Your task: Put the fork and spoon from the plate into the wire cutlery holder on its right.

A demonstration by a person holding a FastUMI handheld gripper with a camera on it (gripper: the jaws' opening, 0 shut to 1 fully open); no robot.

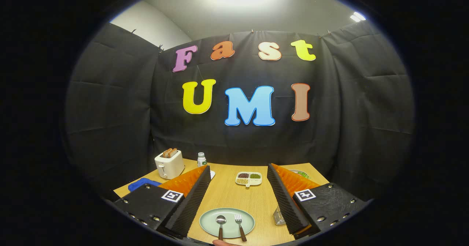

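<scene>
A pale green plate (210,221) lies on the wooden table, low between my two fingers. On it rest a spoon (220,224) on the left and a fork (240,226) on the right, both with brown handles pointing toward me. The wire cutlery holder (279,216) stands just right of the plate, mostly hidden behind my right finger. My gripper (239,171) hangs above the table, open wide, with nothing between its fingers. The plate sits below and nearer than the fingertips.
A white toaster (169,164) with toast stands at the back left, a small white bottle (201,159) beside it. A divided dish (248,179) of beans sits mid-table beyond the plate. A blue object (141,183) lies left; a plate edge (301,173) shows back right. A fingertip (223,242) peeks in near the plate.
</scene>
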